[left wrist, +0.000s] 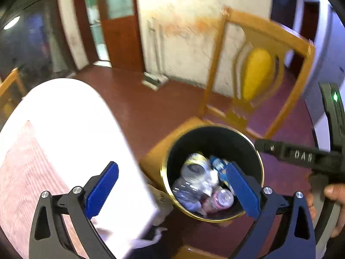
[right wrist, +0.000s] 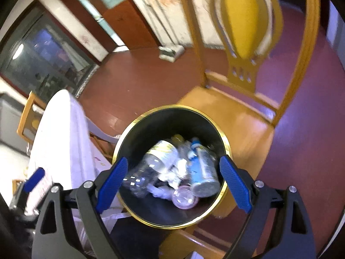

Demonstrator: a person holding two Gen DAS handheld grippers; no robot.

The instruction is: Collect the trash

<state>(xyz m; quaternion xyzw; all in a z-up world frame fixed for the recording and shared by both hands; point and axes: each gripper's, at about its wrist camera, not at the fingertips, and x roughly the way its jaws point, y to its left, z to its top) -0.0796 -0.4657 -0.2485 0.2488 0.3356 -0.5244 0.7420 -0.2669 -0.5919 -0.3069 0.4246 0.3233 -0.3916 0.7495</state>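
Reddish-brown floor fills the room, running back to a stained pale wall and a wooden door beyond the bin. Largest near the bin is the desk, draped in a white cloth, standing just to the bin's left in both views. Behind and to the right of the bin stands a yellow wooden chair with an oval padded back; the bin overlaps the front of its seat in both views, though whether it rests on the seat or on the floor in front I cannot tell.

The trash bin itself is round and black with a gold rim, seen from above. Inside it lies the collected trash: a clear plastic bottle on the left side of the bin, a bottle with a yellow-and-white label toward the middle, a blue-labelled bottle on the right, crumpled white paper between them, and a small pink-tinted bottle at the near edge.

Above the bin hangs the right tool, its blue pads spread wide either side of the bin's mouth with nothing clamped between them. The left tool is likewise spread wide and empty, one pad over the desk cloth, the other over the bin's near right rim. To the right of the bin in the left view, a hand grips the right tool's black handle.
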